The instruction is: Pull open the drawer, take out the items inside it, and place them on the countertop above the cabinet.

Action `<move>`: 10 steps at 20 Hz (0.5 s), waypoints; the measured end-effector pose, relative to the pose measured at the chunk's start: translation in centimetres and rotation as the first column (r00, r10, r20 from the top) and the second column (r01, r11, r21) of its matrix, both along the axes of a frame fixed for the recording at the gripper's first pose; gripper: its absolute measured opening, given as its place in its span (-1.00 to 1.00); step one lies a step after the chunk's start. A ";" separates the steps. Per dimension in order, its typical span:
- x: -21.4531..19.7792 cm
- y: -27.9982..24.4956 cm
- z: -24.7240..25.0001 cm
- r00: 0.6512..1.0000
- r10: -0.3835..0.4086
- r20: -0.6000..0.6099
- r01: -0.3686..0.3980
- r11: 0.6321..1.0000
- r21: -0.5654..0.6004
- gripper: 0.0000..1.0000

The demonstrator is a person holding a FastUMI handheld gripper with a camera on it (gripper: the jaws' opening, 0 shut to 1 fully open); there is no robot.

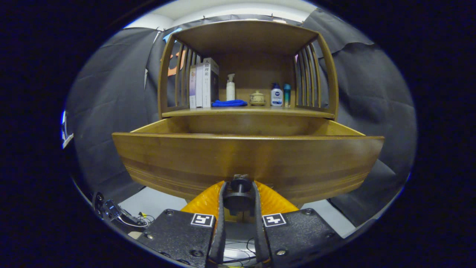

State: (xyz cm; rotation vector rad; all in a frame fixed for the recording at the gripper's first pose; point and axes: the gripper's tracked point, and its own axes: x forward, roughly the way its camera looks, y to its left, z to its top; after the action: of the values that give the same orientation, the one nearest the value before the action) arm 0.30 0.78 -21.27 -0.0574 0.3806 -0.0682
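- Gripper view: I have the gripper [238,195] closed narrow on the dark round knob [238,186] at the middle of the drawer [245,163] front, one finger pressing each side of it. The knob is the only handle on that panel, so it is what I pull by.
- The drawer stands well out from the cabinet [247,67]; its side walls run back toward the countertop [245,111] edge above. From this low angle the tall front panel hides the drawer's inside, so I cannot tell what items lie in it.
- On the countertop, under the cabinet's upper shelf, sit upright books [203,83] at one end, a folded blue cloth [228,103] beside them, a white pump bottle [230,87] behind the cloth, a small lidded pot [257,98], then two small bottles [280,95] near the slatted side. Bare wood shows along the front edge, which I judge the likeliest landing spot.
- My reading: the pull looks about done. Next I would let go of the knob, lift over the front panel and look inside.
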 end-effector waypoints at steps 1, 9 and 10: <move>-0.6 0.1 0.0 1.000 0.002 -0.007 -0.002 1.000 0.009 -0.31; -2.1 0.7 0.0 0.986 0.021 -0.168 -0.015 0.999 0.040 -0.12; -2.4 0.9 0.7 0.984 0.040 -0.176 -0.032 0.998 0.052 -0.05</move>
State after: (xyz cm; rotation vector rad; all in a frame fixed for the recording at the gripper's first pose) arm -2.11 1.73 -20.62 -0.0221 0.5584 -0.0178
